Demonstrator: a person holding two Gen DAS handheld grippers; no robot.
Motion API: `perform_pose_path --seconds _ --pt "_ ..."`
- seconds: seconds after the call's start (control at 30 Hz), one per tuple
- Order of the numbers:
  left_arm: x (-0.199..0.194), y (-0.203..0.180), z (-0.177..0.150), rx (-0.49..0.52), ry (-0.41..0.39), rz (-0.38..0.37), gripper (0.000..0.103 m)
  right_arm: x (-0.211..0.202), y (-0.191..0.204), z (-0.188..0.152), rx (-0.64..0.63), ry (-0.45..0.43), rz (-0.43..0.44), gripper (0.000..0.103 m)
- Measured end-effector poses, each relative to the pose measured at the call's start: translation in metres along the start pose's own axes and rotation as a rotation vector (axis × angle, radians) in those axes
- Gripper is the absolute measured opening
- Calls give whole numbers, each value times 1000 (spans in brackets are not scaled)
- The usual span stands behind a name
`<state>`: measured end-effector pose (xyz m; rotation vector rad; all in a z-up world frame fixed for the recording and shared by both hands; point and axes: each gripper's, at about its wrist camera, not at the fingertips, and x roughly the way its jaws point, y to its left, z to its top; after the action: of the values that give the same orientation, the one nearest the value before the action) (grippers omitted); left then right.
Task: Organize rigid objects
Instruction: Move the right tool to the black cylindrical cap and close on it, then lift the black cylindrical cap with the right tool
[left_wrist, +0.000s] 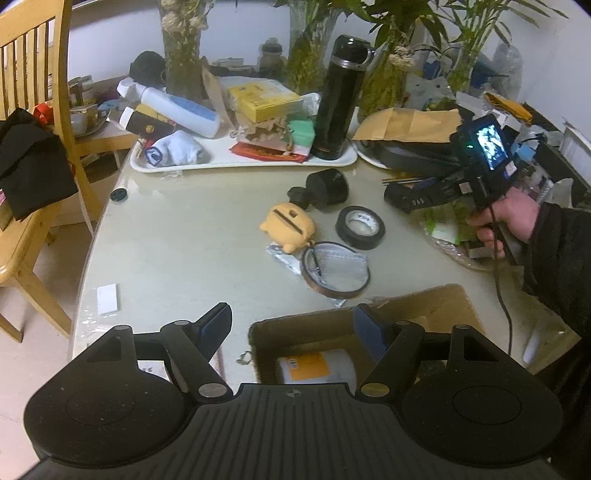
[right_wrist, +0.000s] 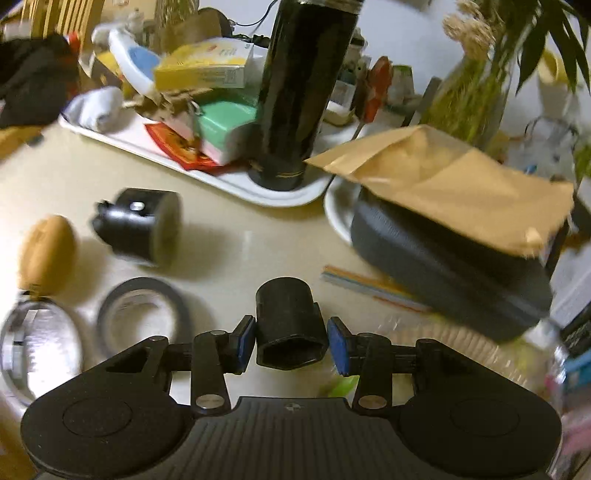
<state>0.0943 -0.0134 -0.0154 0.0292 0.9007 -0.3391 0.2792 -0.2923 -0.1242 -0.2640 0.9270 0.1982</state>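
Observation:
In the right wrist view my right gripper (right_wrist: 291, 343) is shut on a small black hollow plastic piece (right_wrist: 288, 317), with a blue pad against each side, held just above the table. My left gripper (left_wrist: 291, 319) stands open with nothing between its fingers, over the near edge of an open cardboard box (left_wrist: 424, 314). On the table lie a black tape roll (left_wrist: 360, 227), a yellow soft case (left_wrist: 290, 227), a black cylinder (left_wrist: 327, 188) and a thin copper-coloured tape ring (left_wrist: 334, 273) on a silver foil packet. A hand (left_wrist: 517, 218) carries the right gripper at the right.
A white tray (left_wrist: 240, 162) at the back holds a tall black flask (left_wrist: 340, 99), boxes and bottles. A black case (right_wrist: 443, 266) under a brown envelope sits at the right. Vases with plants line the back. A wooden chair (left_wrist: 37, 110) stands at the left.

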Motion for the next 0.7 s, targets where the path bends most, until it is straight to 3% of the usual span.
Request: perform_pose_path --seconds 0.2,0.47,0.7 --pt "-9 -10 2 5 -28 -21 73 -19 -8 -15 140 32 105 45" --pt "-20 -15 0 20 -41 -20 73 -14 21 -30 50 122 126 44" --pt "-24 -15 1 21 -46 -11 73 -4 22 -31 73 143 135 44"
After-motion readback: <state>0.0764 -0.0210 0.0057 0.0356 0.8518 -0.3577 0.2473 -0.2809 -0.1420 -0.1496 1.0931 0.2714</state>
